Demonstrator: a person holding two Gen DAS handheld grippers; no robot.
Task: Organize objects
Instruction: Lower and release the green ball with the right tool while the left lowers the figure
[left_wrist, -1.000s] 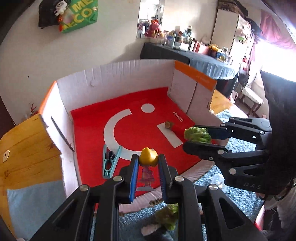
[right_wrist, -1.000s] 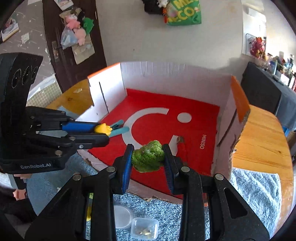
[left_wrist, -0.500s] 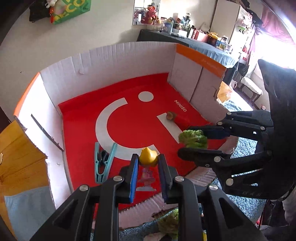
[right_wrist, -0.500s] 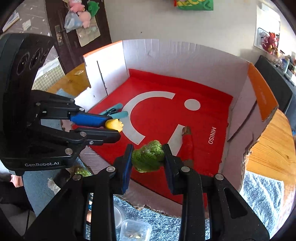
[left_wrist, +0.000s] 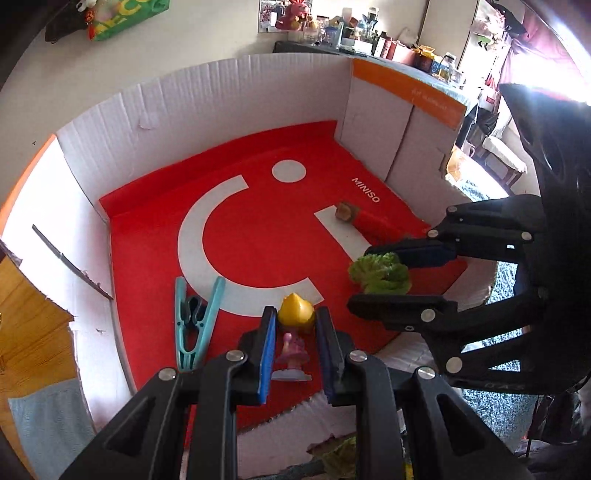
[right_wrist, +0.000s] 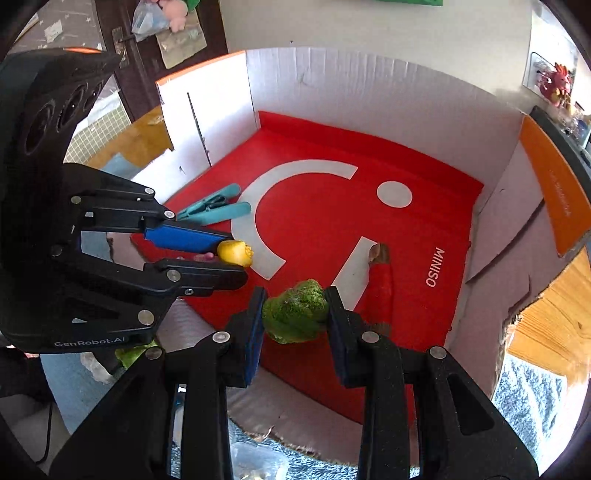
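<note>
My left gripper (left_wrist: 295, 319) is shut on a small toy figure with a yellow head (left_wrist: 296, 312) and a pink body, held over the near edge of the cardboard box (left_wrist: 207, 92). The same left gripper (right_wrist: 236, 258) shows in the right wrist view with the yellow-headed figure (right_wrist: 235, 252) at its tips. My right gripper (right_wrist: 294, 310) is shut on a green broccoli piece (right_wrist: 295, 312), just right of the left one and also above the box's red floor. From the left wrist view the right gripper (left_wrist: 373, 275) and its broccoli piece (left_wrist: 380, 272) hang at the right.
On the red floor lie a teal clothes peg (left_wrist: 195, 325) at the left and a red chilli (left_wrist: 373, 225) with a brown stem at the right. White walls with orange rims surround the floor. A wooden table (right_wrist: 554, 317) and blue-grey rug lie outside, with small items below the near flap.
Both grippers have sunk and moved forward over the box floor, tilting further down, each keeping hold of its object. The box now fills more of both views.
</note>
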